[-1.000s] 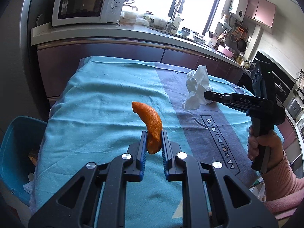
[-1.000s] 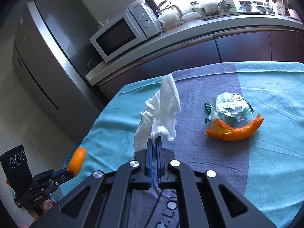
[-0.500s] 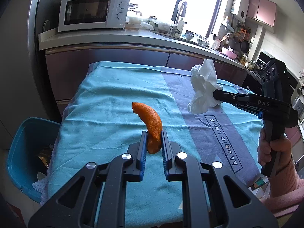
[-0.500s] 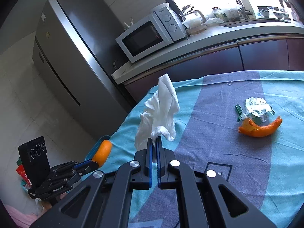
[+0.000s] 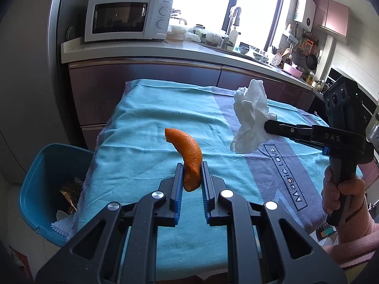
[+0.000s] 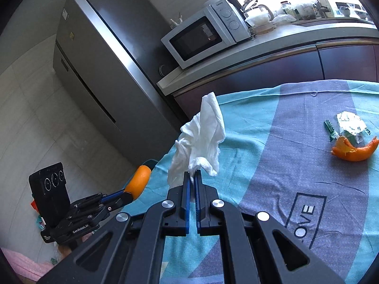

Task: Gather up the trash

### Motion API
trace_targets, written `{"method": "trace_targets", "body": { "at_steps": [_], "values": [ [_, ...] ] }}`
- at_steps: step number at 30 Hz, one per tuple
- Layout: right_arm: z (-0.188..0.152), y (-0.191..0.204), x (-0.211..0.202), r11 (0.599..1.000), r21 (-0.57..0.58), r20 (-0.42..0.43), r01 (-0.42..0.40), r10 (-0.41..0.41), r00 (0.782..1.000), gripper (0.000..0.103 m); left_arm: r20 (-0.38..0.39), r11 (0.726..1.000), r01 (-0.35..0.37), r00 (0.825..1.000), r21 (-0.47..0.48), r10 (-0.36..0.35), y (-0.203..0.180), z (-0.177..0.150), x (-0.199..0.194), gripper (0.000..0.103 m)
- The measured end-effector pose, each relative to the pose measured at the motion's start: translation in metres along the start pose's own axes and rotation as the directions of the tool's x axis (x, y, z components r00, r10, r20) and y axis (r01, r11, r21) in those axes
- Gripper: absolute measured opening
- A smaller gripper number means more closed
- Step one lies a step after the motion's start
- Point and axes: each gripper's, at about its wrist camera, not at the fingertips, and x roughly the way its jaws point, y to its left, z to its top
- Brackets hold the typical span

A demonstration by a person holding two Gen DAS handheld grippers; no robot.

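1. Blue bin sits beside the tabletop.
2. Left tongs pinch orange peel by one end; it could slip early.
3. Right tongs clamp tissue thinly; it may tear loose.

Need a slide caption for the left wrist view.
Left gripper clamps orange peel above teal cloth; right gripper holds tissue.

A white microwave sits on the counter beside a grey fridge.
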Motion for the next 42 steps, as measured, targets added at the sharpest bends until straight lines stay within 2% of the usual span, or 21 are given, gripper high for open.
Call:
{"method": "trace_targets", "body": {
  "at_steps": [42],
  "values": [
    [-0.005, 0.059, 0.055, 0.989, -0.087, -0.105, -0.121, 0.111, 0.988, 0.003, 0.055, 0.993, -0.101, 0.993, -0.06, 0.105, 0.036, -0.007, -0.049, 0.015]
  ]
}}
